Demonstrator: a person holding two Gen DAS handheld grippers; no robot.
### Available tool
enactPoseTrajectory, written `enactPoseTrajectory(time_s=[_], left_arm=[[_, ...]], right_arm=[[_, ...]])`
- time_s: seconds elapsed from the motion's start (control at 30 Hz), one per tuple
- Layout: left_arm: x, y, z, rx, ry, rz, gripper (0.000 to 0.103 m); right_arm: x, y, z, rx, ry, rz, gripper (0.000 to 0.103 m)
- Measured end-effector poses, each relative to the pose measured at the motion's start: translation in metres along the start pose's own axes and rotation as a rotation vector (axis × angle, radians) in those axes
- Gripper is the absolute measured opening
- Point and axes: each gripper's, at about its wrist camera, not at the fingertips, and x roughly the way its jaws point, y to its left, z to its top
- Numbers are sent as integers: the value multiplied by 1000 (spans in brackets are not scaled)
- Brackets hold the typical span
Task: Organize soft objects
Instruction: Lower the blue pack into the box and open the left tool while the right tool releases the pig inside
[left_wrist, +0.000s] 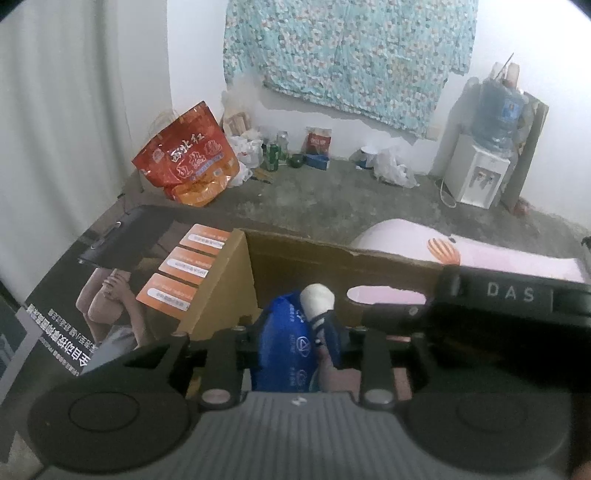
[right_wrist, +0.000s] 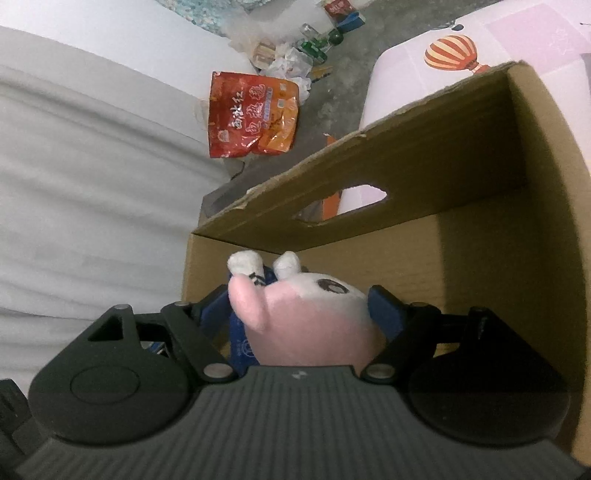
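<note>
A plush toy with a pink-and-white head (right_wrist: 310, 325), blue clothing (left_wrist: 284, 354) and white feet (left_wrist: 317, 299) lies inside an open cardboard box (right_wrist: 406, 155). My left gripper (left_wrist: 291, 332) is shut on the toy's blue-clad body low in the box (left_wrist: 295, 258). My right gripper (right_wrist: 299, 306) stands wide, its blue pads (right_wrist: 384, 310) on either side of the round, undented head. The toy's feet (right_wrist: 245, 260) point toward the box's far wall. In the left wrist view, the right gripper's black housing (left_wrist: 509, 295) sits at the box's right rim.
A pink-white cabinet with a balloon picture (right_wrist: 450, 51) stands behind the box. On the concrete floor lie a red bag (left_wrist: 184, 158), bottles and plastic bags (left_wrist: 273, 151), and a water dispenser (left_wrist: 476, 177). A printed box flap (left_wrist: 110, 288) juts left; white fabric (right_wrist: 92, 184) beyond.
</note>
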Motion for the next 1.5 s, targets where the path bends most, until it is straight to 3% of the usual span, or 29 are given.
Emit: enactPoseTrajectory(time_s=[0.2,0.5,0.73,0.87,1.0,1.17,1.37,1.5], left_arm=[[-22,2,-2,-12,-14,2,52],[-73,-2,-4,-40,-61,-18,57],[-98,-23,-15,25,-69,-61,60],[-86,-35,-27,73,-25,-61,60],[-57,-42,-39,142,54,-40,61],[-16,-43,-48,185,109,30,62],[42,-47,-48,219,202,86,65],[60,-49,-50,231,208,115,70]], right_arm=[[-24,11,6,-22,-44,25,81],[-88,26,13,-42,-119,151,81],[-179,22,5,-107,-176,235,81],[-238,-2,-9,-158,-222,215,82],[-264,-19,-20,-236,-225,135,82],[-258,-24,-28,-307,-175,89,82],[-235,-20,-35,-336,-112,116,82],[-221,-20,-33,-333,-88,114,82]])
